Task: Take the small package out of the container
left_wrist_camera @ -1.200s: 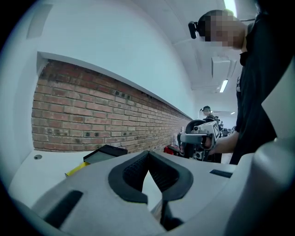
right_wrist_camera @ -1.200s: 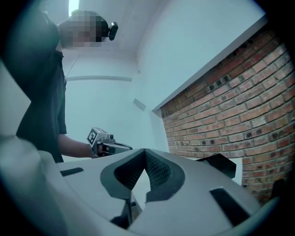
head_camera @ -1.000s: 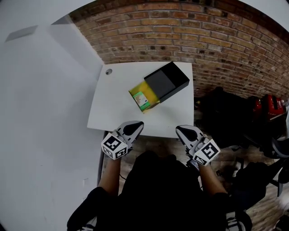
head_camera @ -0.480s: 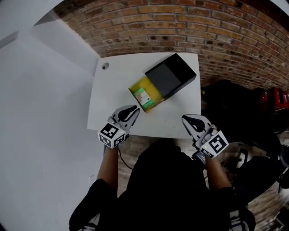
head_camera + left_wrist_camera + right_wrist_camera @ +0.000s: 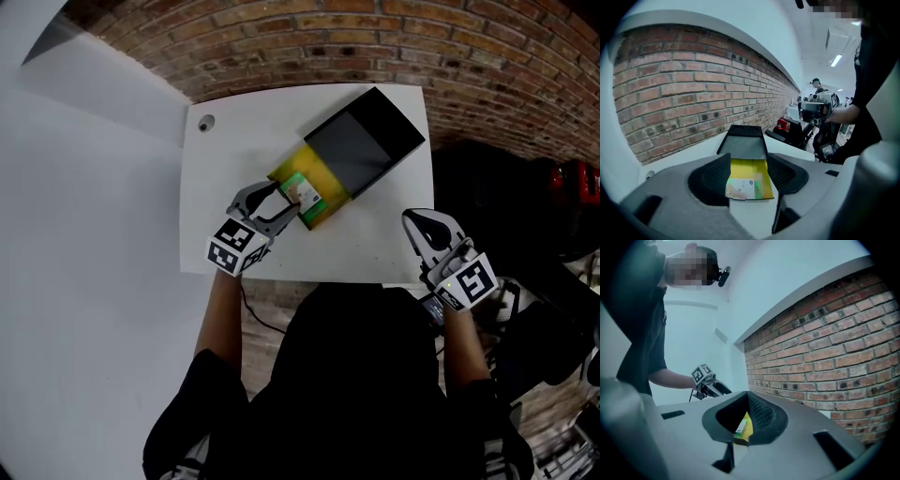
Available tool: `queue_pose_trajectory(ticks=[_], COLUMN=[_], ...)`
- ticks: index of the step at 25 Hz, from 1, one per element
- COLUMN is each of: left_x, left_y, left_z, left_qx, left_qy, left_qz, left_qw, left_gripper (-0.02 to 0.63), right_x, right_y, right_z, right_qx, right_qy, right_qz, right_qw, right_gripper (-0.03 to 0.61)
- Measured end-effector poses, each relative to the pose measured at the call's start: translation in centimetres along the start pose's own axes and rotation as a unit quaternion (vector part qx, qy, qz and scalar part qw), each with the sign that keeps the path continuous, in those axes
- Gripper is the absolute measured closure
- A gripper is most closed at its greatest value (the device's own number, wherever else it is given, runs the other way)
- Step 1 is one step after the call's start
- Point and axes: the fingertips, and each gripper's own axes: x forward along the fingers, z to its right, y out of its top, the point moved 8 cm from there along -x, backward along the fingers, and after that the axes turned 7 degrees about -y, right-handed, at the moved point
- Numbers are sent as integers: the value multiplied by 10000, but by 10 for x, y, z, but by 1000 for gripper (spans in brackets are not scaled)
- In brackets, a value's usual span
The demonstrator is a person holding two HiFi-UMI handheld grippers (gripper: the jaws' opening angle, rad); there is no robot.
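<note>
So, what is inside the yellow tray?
A small green-and-white package lies in the pulled-out end of the yellow tray. The rest of the tray is covered by the black sleeve, so its contents there cannot be seen.

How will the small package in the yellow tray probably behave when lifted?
The small package looks like a thin flat carton, so probably light and stiff. Its printed face seems smooth, so it may slip. With flat sides, it should not roll in the yellow tray.
</note>
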Motion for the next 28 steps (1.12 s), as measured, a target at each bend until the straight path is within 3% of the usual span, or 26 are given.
queue_pose_trajectory(ticks=[8, 11, 13, 17, 22, 28], left_x=[48, 65, 76, 94, 116, 130], left_y=[-29, -37, -44, -61, -78, -88], left_z=[-28, -33, -37, -38, -37, -43], left_qx=[-35, -98, -82, -129, -151, -25], left_qy=[-697, -858, -844, -785, -873, -552], left_qz=[-1191, -1479, -1708, -2231, -2668, -3139], left_qw=[9904, 9852, 9817, 9715, 9597, 9479], left_gripper=[262, 252, 245, 168, 166, 167], right_x=[31, 37, 41, 51, 61, 71], right_y=[-18, -22, -24, -25, -27, -37], right_z=[-3, 6, 12, 22, 36, 43], right_qx=[79, 124, 182, 187, 228, 304], right_qy=[143, 170, 176, 303, 409, 579], right_qz=[-241, -271, -286, -355, -434, -643], right_qw=[9996, 9994, 9993, 9987, 9980, 9958], right_gripper=[572, 572, 572, 572, 572, 572])
